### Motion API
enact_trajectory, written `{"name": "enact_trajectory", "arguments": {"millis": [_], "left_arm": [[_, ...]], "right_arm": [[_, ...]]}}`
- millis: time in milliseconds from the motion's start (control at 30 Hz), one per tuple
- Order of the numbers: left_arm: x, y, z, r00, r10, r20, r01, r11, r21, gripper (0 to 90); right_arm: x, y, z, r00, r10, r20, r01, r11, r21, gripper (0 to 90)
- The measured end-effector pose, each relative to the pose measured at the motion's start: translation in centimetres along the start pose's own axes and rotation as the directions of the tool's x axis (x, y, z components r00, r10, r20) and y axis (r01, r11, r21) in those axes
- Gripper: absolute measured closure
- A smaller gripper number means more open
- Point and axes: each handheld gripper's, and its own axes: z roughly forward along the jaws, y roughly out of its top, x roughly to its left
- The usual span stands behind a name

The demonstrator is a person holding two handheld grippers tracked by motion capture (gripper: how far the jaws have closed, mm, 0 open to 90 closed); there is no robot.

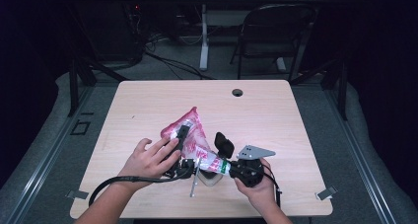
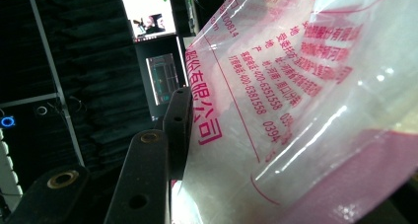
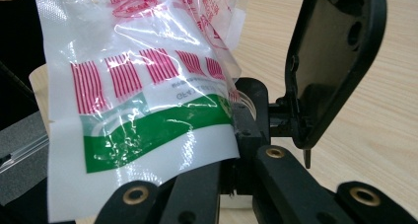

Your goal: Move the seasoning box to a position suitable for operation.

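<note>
A clear plastic bag (image 1: 193, 135) with pink print and a green band at one end hangs just above the table between my two grippers. My left gripper (image 1: 181, 136) is shut on its pink upper part; in the left gripper view one black finger (image 2: 176, 125) presses against the film (image 2: 296, 110) and the other is hidden behind it. My right gripper (image 1: 219, 155) stands open at the green end (image 3: 148, 135). Its right finger (image 3: 335, 61) is swung wide, clear of the bag, while the film covers the left one.
The pale wooden table (image 1: 276, 115) has a cable hole (image 1: 237, 92) near its far edge. A black folding chair (image 1: 276, 31) and a white stand leg (image 1: 203, 41) are on the floor beyond. Metal clips (image 1: 325, 193) sit at the front corners.
</note>
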Motion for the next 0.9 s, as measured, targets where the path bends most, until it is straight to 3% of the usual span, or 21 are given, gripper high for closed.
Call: {"name": "enact_trajectory", "arguments": {"millis": [900], "left_arm": [[0.21, 0.17, -0.03, 1.0000, 0.003, -0.005, -0.003, 1.0000, -0.002, 62.5]], "right_arm": [[-0.04, -0.04, 0.03, 1.0000, 0.001, 0.003, -0.001, 1.000, 0.003, 90.0]]}}
